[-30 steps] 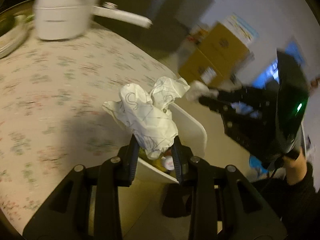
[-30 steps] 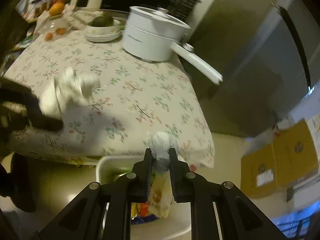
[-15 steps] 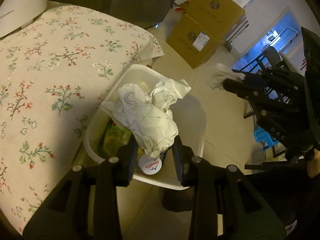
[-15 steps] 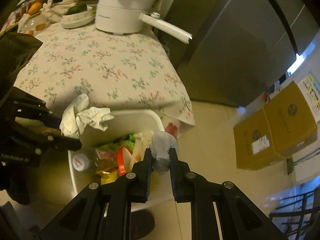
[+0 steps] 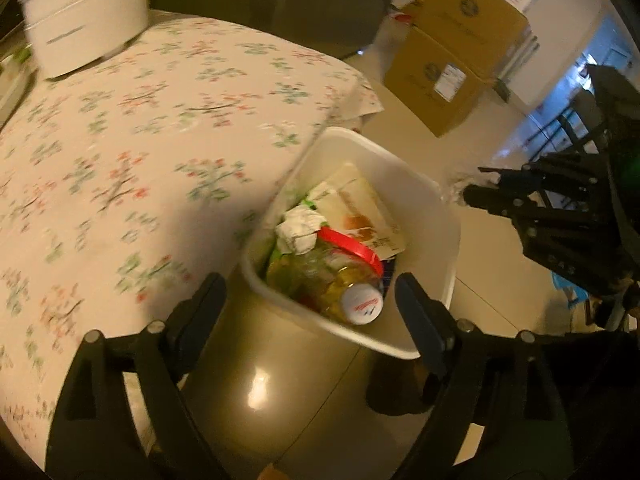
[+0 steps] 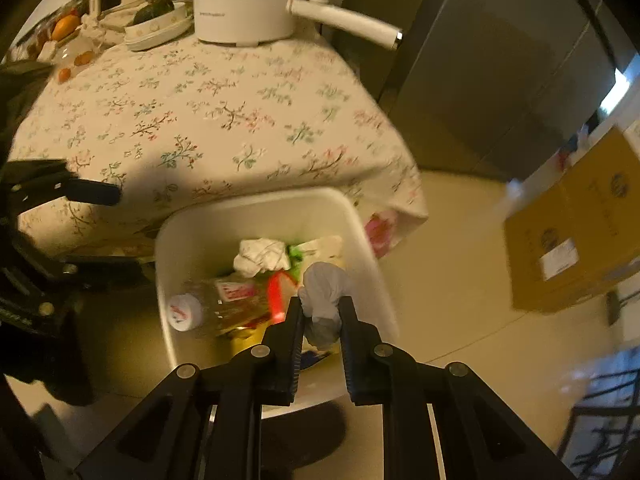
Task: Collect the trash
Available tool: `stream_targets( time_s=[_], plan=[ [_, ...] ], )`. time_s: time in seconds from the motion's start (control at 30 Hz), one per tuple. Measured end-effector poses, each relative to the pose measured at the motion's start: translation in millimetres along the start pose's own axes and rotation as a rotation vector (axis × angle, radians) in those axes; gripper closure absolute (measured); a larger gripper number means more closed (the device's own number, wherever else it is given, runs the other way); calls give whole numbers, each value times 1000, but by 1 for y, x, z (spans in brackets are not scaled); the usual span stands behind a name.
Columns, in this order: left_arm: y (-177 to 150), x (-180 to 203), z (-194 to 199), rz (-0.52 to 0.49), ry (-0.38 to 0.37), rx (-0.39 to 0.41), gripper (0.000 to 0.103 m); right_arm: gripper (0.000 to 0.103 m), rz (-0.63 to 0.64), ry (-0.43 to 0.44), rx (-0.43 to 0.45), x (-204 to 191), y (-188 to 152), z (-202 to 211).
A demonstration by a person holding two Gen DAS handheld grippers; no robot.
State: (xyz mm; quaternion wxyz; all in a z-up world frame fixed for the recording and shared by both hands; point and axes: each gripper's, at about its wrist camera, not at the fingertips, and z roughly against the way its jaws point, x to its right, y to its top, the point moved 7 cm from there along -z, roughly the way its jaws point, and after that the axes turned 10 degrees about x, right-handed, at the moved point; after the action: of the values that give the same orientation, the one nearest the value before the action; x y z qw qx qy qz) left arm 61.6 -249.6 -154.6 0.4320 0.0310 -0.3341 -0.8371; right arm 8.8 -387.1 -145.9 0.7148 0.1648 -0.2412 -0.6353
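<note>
In the left wrist view, the floral tablecloth [image 5: 132,152] fills the left half of the frame; its edge runs diagonally from upper right toward lower centre and overhangs the white trash bin [image 5: 448,240], which stands on the floor just beside the table. Bare floor [image 5: 280,380] lies open below the bin and to its right, up to the stacked cardboard boxes [image 5: 452,60] at upper right. The white pot [image 5: 84,28] sits at upper left with its handle projecting past the table edge.

The left gripper [image 5: 310,304] is released: its jaws are opening, spread wide either side of the bin's near rim, with nothing pressed between them. The crumpled paper [image 5: 300,228] lies inside the bin, on top of a bottle with a white cap [image 5: 360,304], a red-rimmed item and a printed carton. The right gripper [image 5: 472,196] appears at right, beyond the bin rim.

Only the right wrist view shows the bowls [image 6: 156,28] and oranges [image 6: 66,26] at upper left, and the dark cabinet front at upper right. There the right gripper [image 6: 320,320] is clenched on a grey paper wad [image 6: 324,296], held above the near right part of the bin [image 6: 256,208].
</note>
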Motion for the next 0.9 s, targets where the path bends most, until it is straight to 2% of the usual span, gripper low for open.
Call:
stream_targets(
  time_s=[0.1, 0.2, 0.23, 0.27, 0.3, 0.33, 0.5, 0.67, 0.8, 0.87, 0.9],
  plan=[
    [-4, -6, 12, 15, 27, 8, 10, 84, -50, 32, 0, -1, 4, -2],
    [-9, -13, 26, 25, 52, 31, 6, 75, -115, 59, 12, 1, 7, -1],
    [-9, -15, 28, 33, 56, 36, 5, 62, -129, 60, 16, 2, 8, 0],
    [-10, -17, 32, 46, 58, 43, 5, 41, -148, 50, 25, 3, 9, 3],
    [-12, -20, 36, 59, 61, 47, 5, 34, -158, 38, 38, 5, 10, 6],
    [-14, -24, 40, 73, 66, 51, 5, 31, -161, 35, 48, 6, 13, 8],
    [-20, -40, 61, 137, 110, 92, 4, 29, -158, 11, 89, -3, 18, 30],
    [-26, -48, 88, 161, 184, 158, 3, 19, -163, 38, 146, -27, 16, 62],
    [-27, -56, 114, 177, 261, 235, 3, 15, -213, 34, 239, -40, 20, 93],
    [-29, -60, 131, 204, 296, 277, 2, 2, -246, 24, 295, -45, 24, 108],
    [-30, -62, 138, 221, 313, 296, 1, 0, -258, 24, 326, -49, 26, 116]
  ],
)
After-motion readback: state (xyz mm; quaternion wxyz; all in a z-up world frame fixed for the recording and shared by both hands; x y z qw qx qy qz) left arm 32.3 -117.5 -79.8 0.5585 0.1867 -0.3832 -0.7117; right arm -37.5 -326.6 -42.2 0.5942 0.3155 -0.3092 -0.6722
